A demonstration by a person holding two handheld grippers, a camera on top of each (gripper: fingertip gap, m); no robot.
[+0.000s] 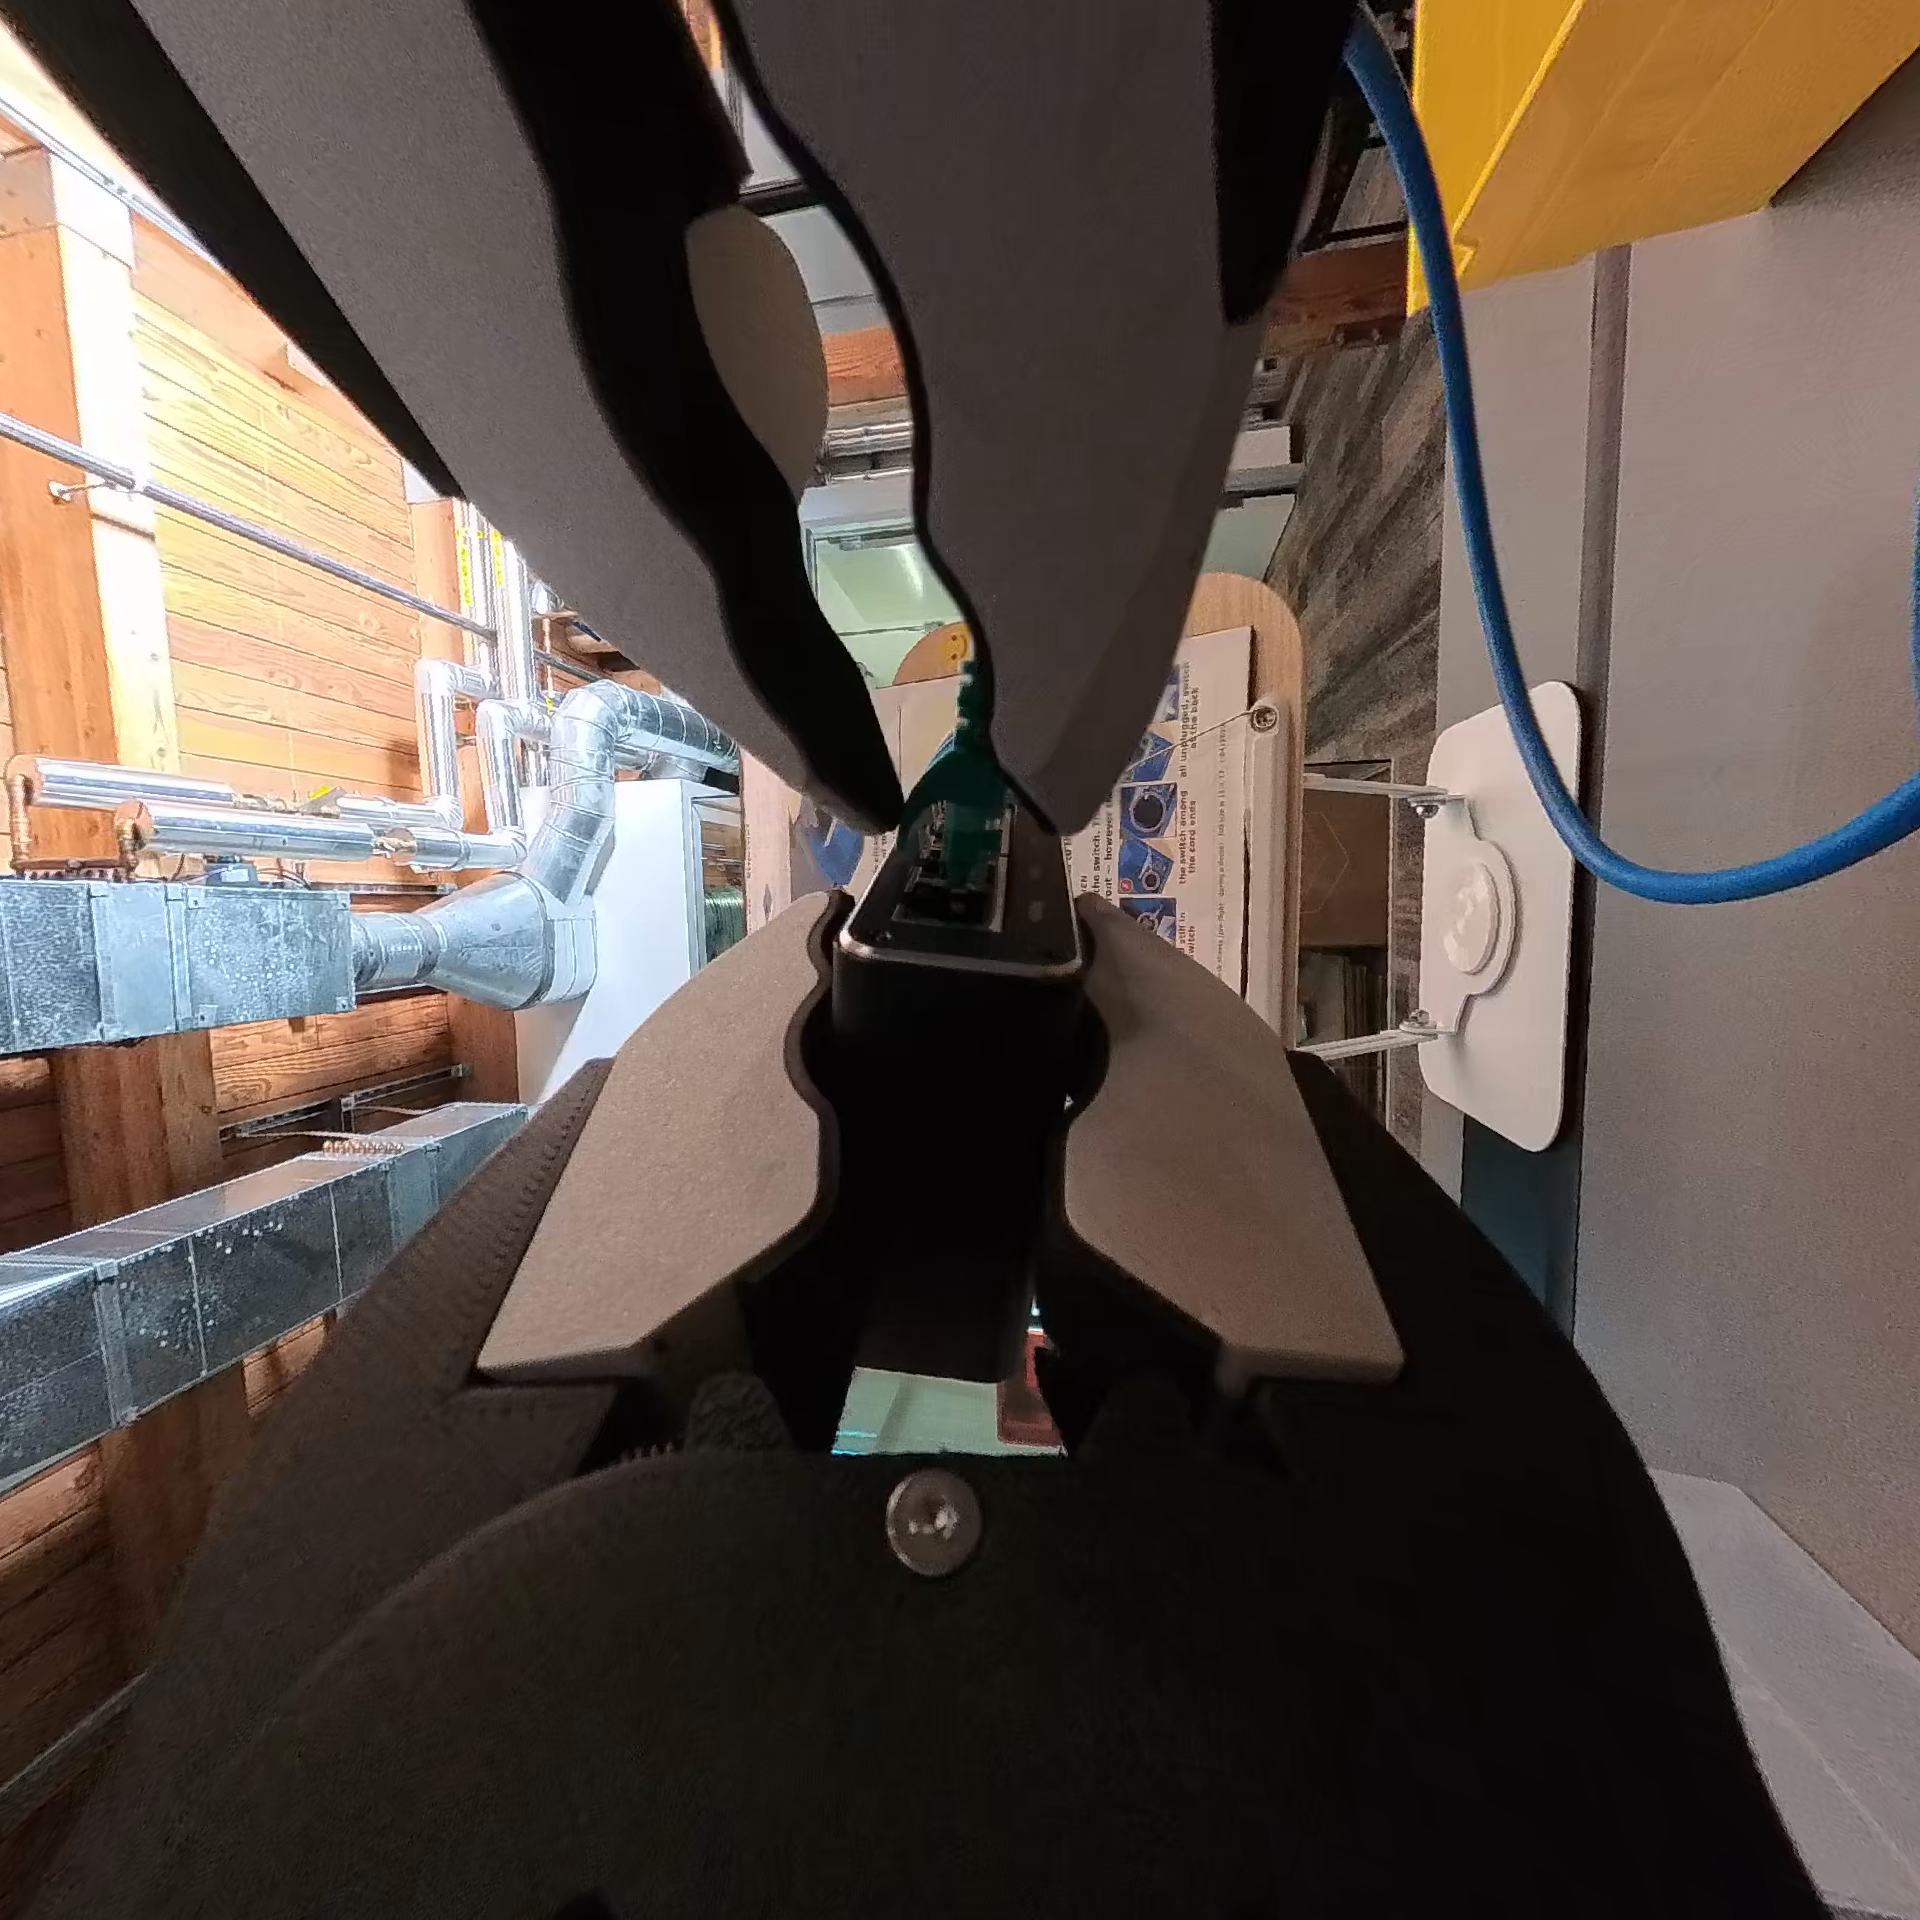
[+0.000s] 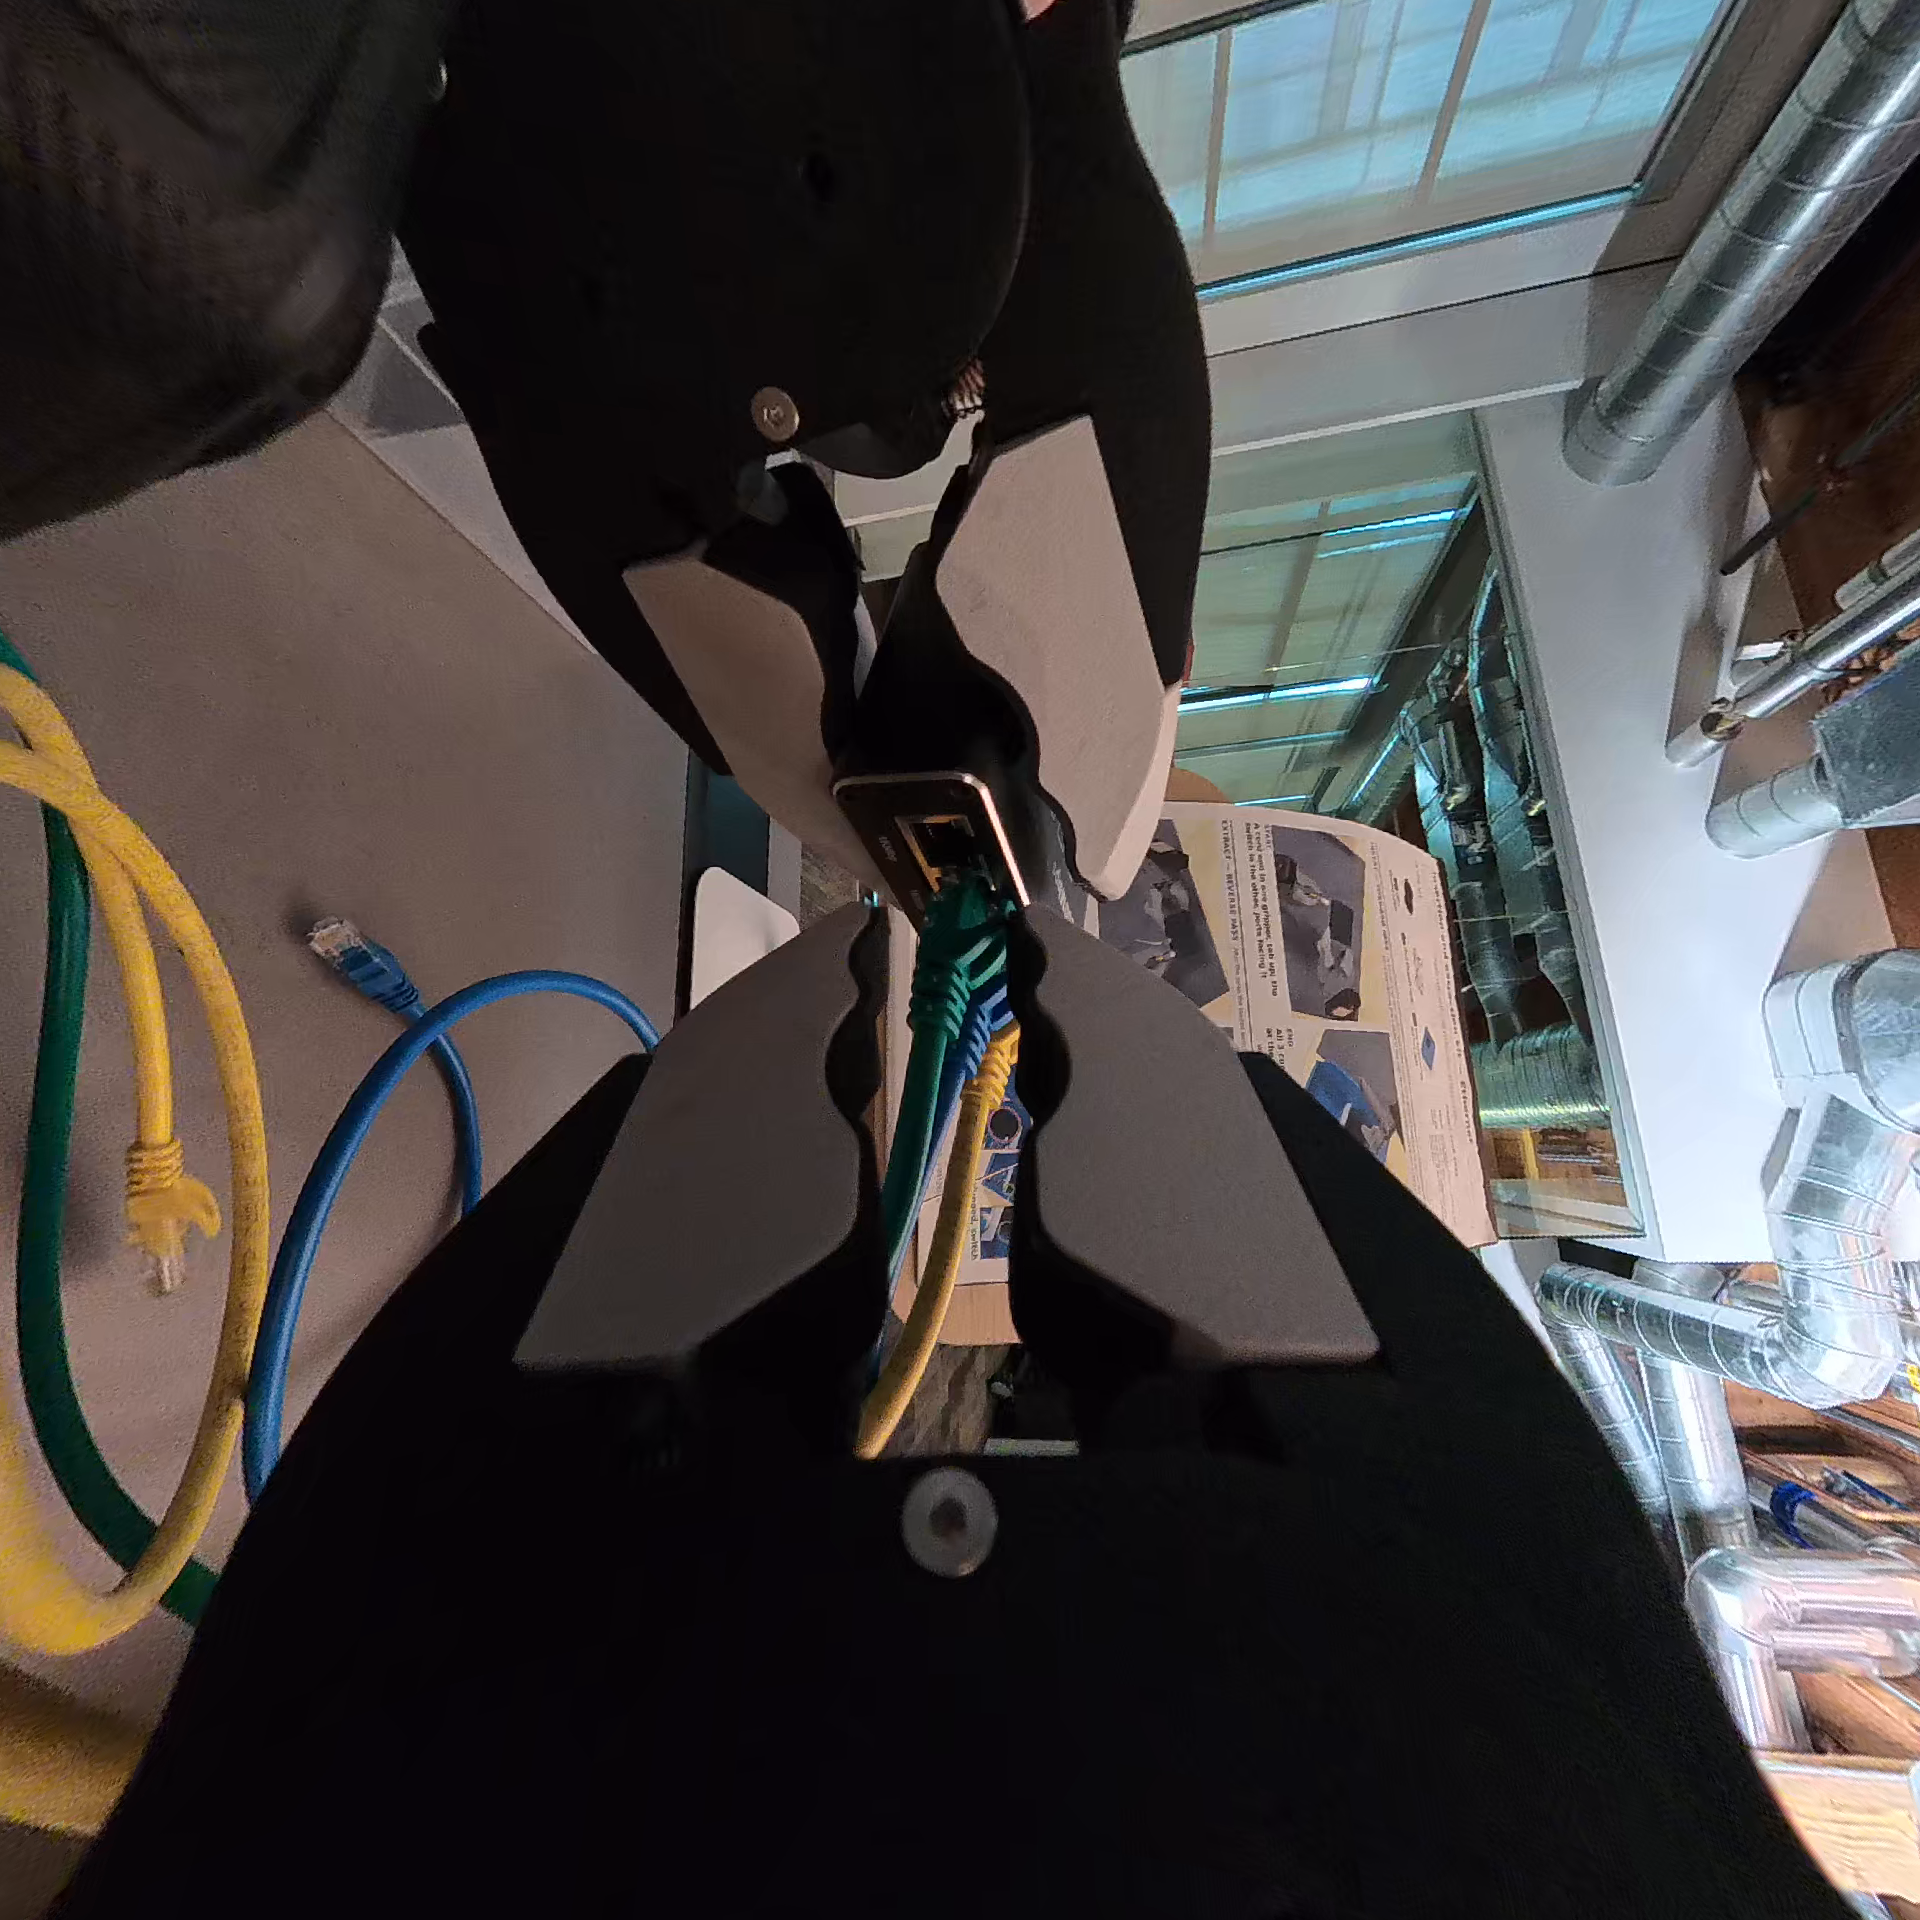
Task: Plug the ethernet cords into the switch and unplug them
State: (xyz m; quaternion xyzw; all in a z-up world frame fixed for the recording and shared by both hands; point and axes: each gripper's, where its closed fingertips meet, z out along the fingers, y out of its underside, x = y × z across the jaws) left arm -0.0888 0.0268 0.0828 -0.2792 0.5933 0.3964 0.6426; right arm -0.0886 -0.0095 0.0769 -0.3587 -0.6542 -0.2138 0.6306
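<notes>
The left gripper (image 1: pixel 956 925) is clamped on the black switch (image 1: pixel 951 1091), holding it off the desk (image 2: pixel 343 727) with its port face turned outward, probably so that the ports face the other tool squarely and the body cannot slide when a plug is pushed or pulled. Facing the switch, the right gripper (image 2: pixel 940 925) is pinched on the green plug (image 2: pixel 961 935) right at the port face; whether that plug is fully seated I cannot tell. Three cords run back from the switch between the right fingers: one green, one blue (image 2: pixel 977 1023), one yellow (image 2: pixel 961 1195), bunched so the green one lies foremost. Away from the switch, on the desk, lie two loose plug ends, one blue (image 2: pixel 358 961) and one yellow (image 2: pixel 161 1210), with coils of yellow, green and blue cable. Beyond the switch an instruction sheet (image 2: pixel 1340 997) stands on a board.
</notes>
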